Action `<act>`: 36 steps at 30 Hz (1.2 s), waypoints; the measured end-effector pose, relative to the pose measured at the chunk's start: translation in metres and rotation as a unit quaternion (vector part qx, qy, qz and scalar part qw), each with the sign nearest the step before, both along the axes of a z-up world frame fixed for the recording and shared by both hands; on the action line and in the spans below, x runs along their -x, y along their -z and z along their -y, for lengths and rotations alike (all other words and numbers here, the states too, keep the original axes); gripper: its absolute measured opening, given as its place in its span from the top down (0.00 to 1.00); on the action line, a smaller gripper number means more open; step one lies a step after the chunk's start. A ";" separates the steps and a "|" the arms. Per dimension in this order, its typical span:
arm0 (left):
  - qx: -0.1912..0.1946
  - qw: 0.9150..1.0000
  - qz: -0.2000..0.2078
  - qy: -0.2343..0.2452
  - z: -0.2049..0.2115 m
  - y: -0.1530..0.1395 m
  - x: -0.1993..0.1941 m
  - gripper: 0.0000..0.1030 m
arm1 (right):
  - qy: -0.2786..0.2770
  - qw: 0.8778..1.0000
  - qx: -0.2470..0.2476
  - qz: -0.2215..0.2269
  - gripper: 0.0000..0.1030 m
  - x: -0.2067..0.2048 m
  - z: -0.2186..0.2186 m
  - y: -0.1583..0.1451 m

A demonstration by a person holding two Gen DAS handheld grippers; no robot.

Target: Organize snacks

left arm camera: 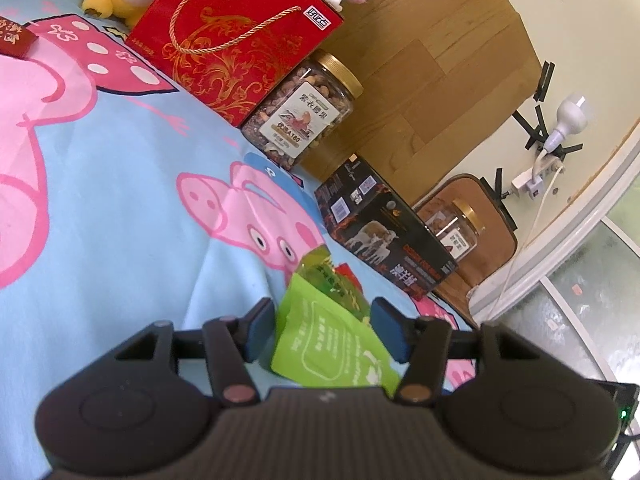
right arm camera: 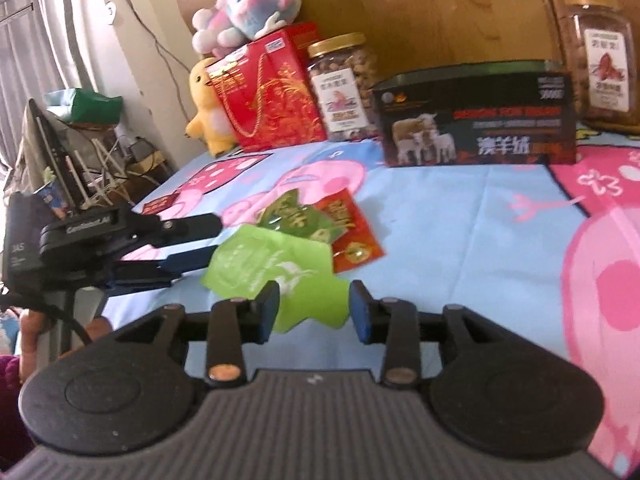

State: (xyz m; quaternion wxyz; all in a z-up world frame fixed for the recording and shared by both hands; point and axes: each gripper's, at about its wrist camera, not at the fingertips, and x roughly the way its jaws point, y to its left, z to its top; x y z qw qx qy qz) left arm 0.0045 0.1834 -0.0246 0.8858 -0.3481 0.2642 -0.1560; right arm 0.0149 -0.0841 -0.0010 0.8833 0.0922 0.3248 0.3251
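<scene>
Right wrist view, light green pouch (right arm camera: 256, 264) lying flat, long axis diagonal, right hand-held gripper (right arm camera: 314, 312) spread

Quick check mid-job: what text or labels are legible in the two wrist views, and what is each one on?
"A180": label of the nut jar beside the red gift box.
"澳羊坊": front of the black box.
"GenRobot.AI": body of the left gripper.
Green packet, red packet, far jar: print too blurred.
</scene>
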 end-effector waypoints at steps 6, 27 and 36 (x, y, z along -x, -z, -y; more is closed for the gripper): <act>0.005 1.000 -0.001 0.004 -0.001 0.000 -0.001 0.47 | -0.005 1.000 -0.017 -0.018 0.57 -0.003 0.002 0.002; 0.024 0.998 -0.029 0.040 0.021 -0.008 0.006 0.43 | -0.042 0.997 0.053 0.041 0.22 -0.009 -0.022 0.003; 0.074 0.996 -0.011 0.037 0.013 -0.027 -0.002 0.43 | -0.074 0.989 0.109 0.071 0.14 0.002 -0.036 0.005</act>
